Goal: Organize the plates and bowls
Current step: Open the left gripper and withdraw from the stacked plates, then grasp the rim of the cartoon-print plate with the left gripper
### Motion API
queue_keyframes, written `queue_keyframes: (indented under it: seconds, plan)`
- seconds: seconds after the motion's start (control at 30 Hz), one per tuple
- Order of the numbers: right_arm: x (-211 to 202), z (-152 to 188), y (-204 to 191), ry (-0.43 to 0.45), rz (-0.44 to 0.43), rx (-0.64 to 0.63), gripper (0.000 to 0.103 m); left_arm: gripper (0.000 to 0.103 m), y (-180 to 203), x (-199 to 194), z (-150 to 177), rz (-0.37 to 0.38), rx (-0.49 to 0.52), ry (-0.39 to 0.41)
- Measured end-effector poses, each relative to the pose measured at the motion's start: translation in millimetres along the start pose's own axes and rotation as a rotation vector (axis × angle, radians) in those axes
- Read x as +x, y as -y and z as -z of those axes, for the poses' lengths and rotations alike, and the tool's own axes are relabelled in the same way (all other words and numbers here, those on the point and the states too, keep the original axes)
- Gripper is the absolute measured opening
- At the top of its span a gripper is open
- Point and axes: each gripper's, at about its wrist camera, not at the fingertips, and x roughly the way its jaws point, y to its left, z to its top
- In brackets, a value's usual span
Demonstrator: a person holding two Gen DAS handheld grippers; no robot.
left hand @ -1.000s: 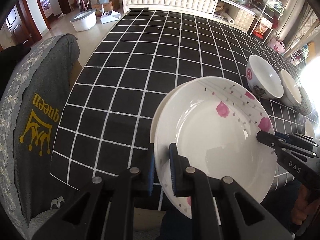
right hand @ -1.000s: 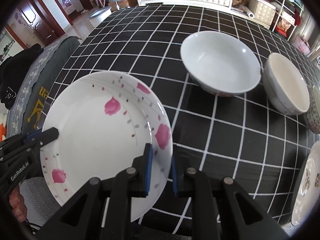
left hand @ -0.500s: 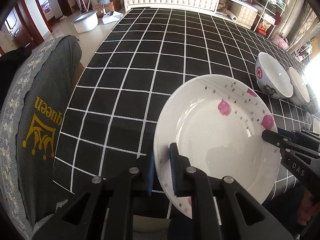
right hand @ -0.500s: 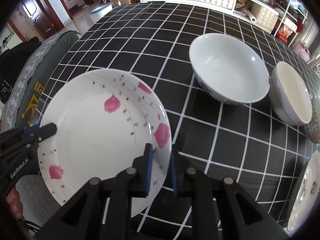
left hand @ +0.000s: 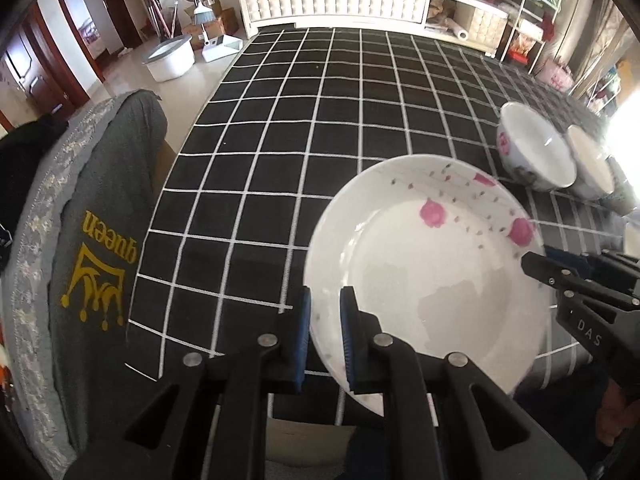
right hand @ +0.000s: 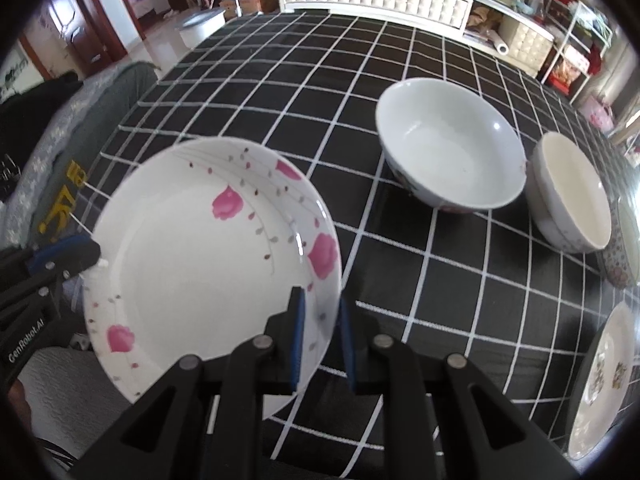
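I hold one white plate with pink flowers (left hand: 432, 280) between my two tongs, above the near edge of a black checked tablecloth (left hand: 320, 128). My left tongs (left hand: 325, 336) are clamped on the plate's left rim, one blue pad above and one below. My right tongs (right hand: 320, 332) pinch the opposite rim the same way. The plate tilts slightly. Beyond my right tongs, a large white bowl (right hand: 448, 156) stands on the cloth, a smaller bowl (right hand: 568, 192) touching its right side. A patterned plate (right hand: 604, 376) lies far right of those tongs.
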Motion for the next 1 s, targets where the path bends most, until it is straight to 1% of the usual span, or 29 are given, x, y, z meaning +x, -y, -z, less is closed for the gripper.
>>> queue_keyframes:
  seconds: [0.17,0.3,0.37,0.47,0.63,0.73,0.9,1.0]
  plan:
    - [-20.4,2.8,9.9,0.031,-0.042,0.039,0.021,0.013,7.3,-16.2,0.5,0.041,-0.01,0.02]
    - [-41.9,8.3,20.2,0.067,-0.059,0.073,0.021,0.013,24.3,-37.4,1.3,0.079,-0.001,0.054]
    - [-55.1,12.3,27.0,0.086,-0.061,0.081,0.021,0.013,35.5,-46.4,1.6,0.086,0.012,0.068]
    - [-75.7,17.7,39.3,0.122,-0.052,0.102,0.021,0.013,55.0,-59.2,0.5,0.119,0.043,0.09]
    - [-107.9,30.6,62.0,0.18,-0.032,0.14,0.021,0.013,89.9,-80.8,-5.6,0.152,0.101,0.128]
    - [-130.3,39.2,84.4,0.214,-0.022,0.172,0.021,0.013,114.6,-94.0,-7.8,0.19,0.135,0.145]
    - [-164.4,56.2,121.9,0.264,0.013,0.218,0.021,0.013,160.4,-111.2,-9.6,0.234,0.201,0.166]
    - [-177.7,64.9,144.4,0.284,0.03,0.246,0.021,0.013,187.2,-118.5,-10.7,0.251,0.244,0.178]
